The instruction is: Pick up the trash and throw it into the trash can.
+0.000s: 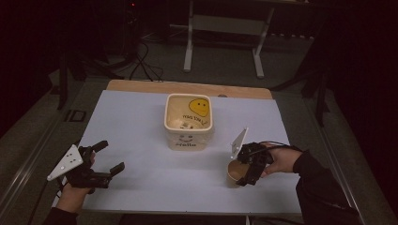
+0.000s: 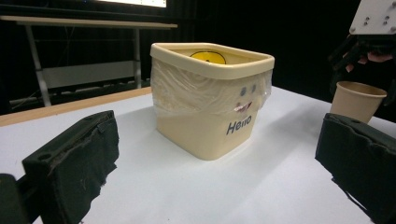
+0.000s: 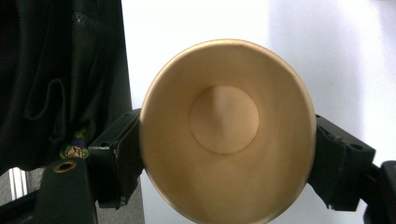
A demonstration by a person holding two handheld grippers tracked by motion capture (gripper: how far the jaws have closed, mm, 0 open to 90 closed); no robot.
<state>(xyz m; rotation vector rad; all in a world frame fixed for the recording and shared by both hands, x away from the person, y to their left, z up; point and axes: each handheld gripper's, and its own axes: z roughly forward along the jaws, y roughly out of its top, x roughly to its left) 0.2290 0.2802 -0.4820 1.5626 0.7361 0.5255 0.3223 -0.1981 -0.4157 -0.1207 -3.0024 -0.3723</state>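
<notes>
Right gripper [image 1: 249, 172] clamps the paper cup [image 1: 234, 173] at 5 o'clock on the table [image 1: 141, 122], mouth up, likely for lifting to the bin [image 1: 188, 121] at centre, while the left gripper [image 1: 107, 157], jaws wide and empty, waits at 8 o'clock.

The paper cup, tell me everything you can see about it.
The paper cup is plain tan, seemingly paper, with a rolled rim and round flat bottom, and it's empty. It sits upright at the table's near right, right of the cream tub. The right hand-held gripper has a jaw pressed against each side.
</notes>
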